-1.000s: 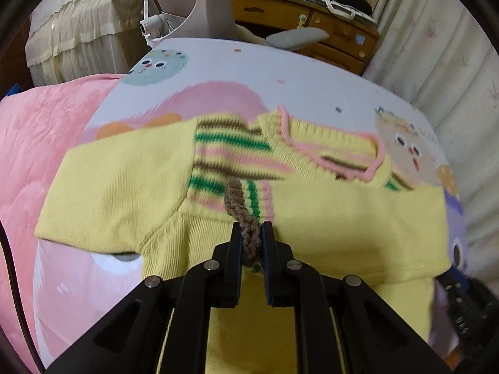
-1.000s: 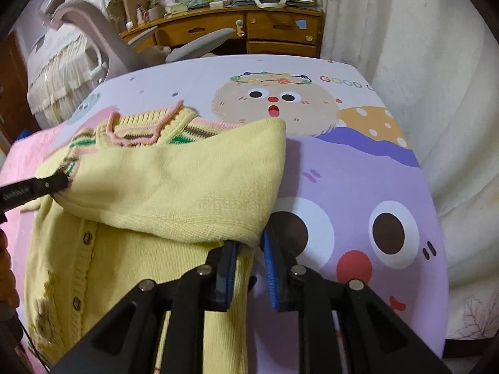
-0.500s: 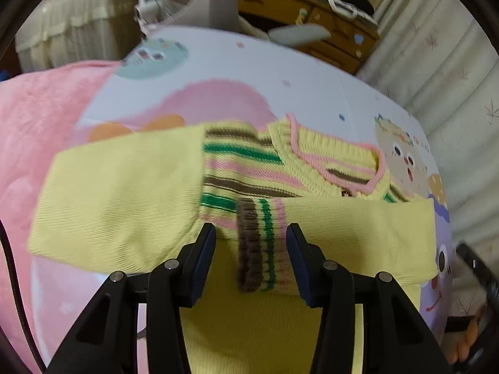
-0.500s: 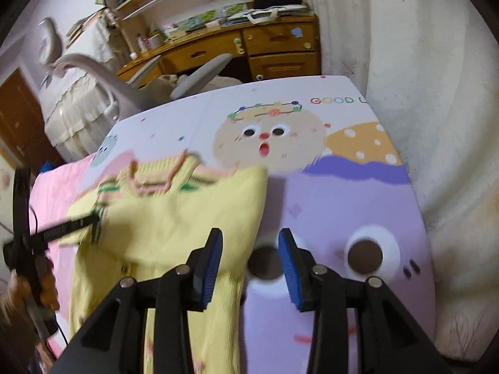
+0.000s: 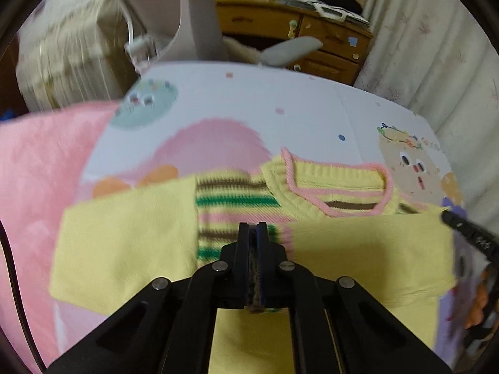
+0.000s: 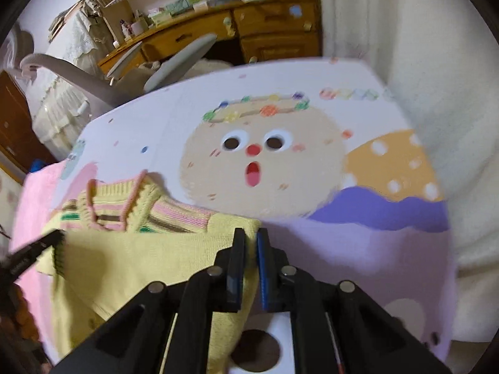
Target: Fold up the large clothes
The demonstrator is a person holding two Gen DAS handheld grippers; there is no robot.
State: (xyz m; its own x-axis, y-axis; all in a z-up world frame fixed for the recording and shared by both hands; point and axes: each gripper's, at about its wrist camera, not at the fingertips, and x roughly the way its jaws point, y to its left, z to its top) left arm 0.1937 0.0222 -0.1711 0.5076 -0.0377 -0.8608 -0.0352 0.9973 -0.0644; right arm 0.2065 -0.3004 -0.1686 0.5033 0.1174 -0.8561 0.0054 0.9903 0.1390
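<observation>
A yellow knit sweater (image 5: pixel 358 255) with a pink-edged collar (image 5: pixel 336 184) lies on the bed, both sleeves folded across its chest. My left gripper (image 5: pixel 253 227) is closing and its pads pinch the brown and green striped cuff (image 5: pixel 254 277) of one sleeve. In the right wrist view the sweater (image 6: pixel 140 258) fills the lower left. My right gripper (image 6: pixel 248 233) is closing on the sweater's folded right edge, with yellow knit pressed between the pads. Each gripper's tip shows in the other's view: the right gripper (image 5: pixel 461 230) and the left gripper (image 6: pixel 46 246).
The bed carries a cartoon-print sheet (image 6: pixel 343 233), with a pink blanket (image 5: pixel 37 187) along its left side. A grey chair (image 5: pixel 199 15) and a wooden desk (image 5: pixel 327 37) stand beyond the far edge. A pale curtain (image 6: pixel 421 62) hangs to the right.
Both grippers let go, opened wide, then shut again. The left took the striped cuff again, which now lies flat. The right moved onto the sweater's folded right edge.
</observation>
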